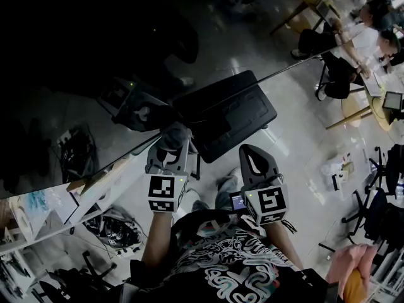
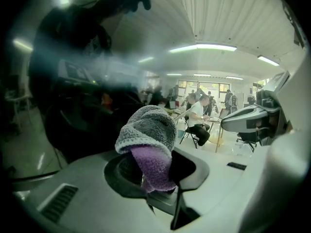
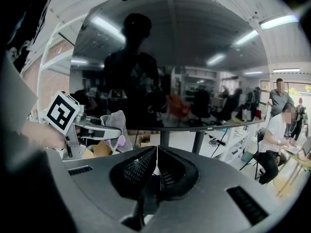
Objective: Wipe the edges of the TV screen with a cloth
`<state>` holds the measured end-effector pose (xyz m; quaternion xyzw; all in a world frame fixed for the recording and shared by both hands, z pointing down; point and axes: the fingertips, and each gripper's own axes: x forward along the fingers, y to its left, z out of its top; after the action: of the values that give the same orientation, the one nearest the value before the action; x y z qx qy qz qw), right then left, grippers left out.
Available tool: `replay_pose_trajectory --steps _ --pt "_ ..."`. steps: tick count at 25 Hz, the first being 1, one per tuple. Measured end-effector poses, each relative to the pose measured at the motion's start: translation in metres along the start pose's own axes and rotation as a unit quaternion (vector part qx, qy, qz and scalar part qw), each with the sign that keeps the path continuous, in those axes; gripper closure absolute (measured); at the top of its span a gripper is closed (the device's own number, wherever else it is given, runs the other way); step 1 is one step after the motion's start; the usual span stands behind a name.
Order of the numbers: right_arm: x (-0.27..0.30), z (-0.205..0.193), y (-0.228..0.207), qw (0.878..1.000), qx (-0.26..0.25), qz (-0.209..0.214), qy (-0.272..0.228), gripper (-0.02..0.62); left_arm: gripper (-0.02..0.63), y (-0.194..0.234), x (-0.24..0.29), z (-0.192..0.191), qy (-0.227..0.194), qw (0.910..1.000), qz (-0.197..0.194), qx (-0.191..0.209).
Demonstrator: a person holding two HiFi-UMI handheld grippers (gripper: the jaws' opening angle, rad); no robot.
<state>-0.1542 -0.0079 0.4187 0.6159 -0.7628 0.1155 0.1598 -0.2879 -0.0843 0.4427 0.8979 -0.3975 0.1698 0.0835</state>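
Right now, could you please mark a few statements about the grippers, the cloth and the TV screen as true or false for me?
1. The left gripper is shut on the grey and purple cloth. True.
2. The right gripper holds a second cloth. False: its jaws are together, with nothing between them.
3. The grey and purple cloth is up at the top edge of the TV screen. False: it is by the bottom edge.
4. The dark TV screen mirrors the outline of the person. True.
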Motion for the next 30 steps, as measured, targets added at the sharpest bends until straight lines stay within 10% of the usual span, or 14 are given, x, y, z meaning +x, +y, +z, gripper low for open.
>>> replay_pose_trajectory --steps 30 --pt "0.002 -0.009 -0.051 0.999 0.011 -0.033 0.016 0.566 0.487 -0.036 0.047 0.018 -0.005 0.9991 -0.041 -0.006"
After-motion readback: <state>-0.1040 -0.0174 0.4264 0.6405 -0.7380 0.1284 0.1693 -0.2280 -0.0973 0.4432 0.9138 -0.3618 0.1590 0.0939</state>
